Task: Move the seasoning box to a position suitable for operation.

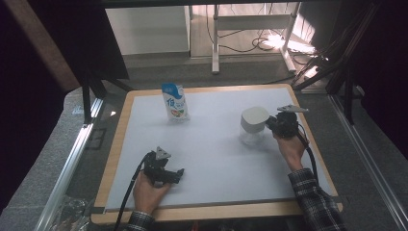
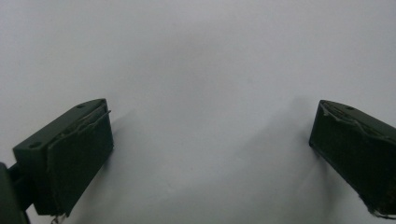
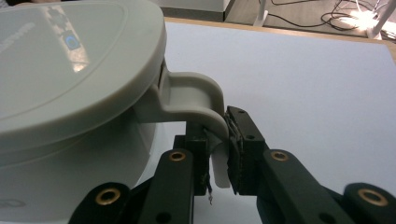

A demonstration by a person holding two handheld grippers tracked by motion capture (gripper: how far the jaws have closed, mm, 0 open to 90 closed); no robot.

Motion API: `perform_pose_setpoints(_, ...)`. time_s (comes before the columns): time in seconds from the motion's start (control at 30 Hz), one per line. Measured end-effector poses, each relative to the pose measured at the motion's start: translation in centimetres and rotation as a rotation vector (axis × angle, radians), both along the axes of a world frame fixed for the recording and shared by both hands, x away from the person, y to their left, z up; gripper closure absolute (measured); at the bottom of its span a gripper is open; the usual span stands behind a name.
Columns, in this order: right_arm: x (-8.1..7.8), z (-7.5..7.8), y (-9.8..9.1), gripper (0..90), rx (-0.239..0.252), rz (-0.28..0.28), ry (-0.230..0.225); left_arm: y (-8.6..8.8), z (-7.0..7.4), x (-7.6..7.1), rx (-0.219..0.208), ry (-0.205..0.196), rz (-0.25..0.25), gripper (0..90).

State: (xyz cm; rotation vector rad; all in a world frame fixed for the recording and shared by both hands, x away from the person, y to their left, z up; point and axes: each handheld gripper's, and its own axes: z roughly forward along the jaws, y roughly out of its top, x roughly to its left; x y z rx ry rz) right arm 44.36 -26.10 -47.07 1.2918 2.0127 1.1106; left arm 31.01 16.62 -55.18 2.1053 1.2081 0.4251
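Right tongs (image 3: 219, 161): black, with brass-coloured rivets; their pads clamp the pale grey-white handle (image 3: 196, 98) of a jug (image 1: 253, 126) whose lid is off-white and whose body is clear. Left tongs (image 1: 179, 174): black, topped by a grey plate. Desk (image 1: 216, 159): white sheet with a light wooden border. Carton (image 1: 175, 102), far beyond the left tongs: white, with a blue top, blue lettering and a small multicoloured patch. Sleeve (image 1: 315, 199) behind the right tongs: dark plaid with pale lines.
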Motion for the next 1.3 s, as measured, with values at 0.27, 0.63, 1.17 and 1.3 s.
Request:
perform_pose_setpoints(0.27,-2.5,0.2,-0.4,79.8,0.028,0.015,-0.006,0.0,0.0,0.0,0.000,0.000,0.000,0.0)
perform_pose_setpoints(0.63,-5.5,-0.6,-1.0,79.6,0.037,0.000,-0.005,0.0,0.0,0.0,0.002,0.000,0.001,0.0)
perform_pose_setpoints(1.17,-7.7,-2.0,-1.8,78.4,0.040,-0.063,-0.021,0.0,0.0,0.0,0.002,0.000,0.001,0.0)
perform_pose_setpoints(1.3,-8.1,-2.3,-2.1,78.5,0.052,-0.067,-0.021,0.0,0.0,0.0,0.002,-0.001,0.001,0.0)
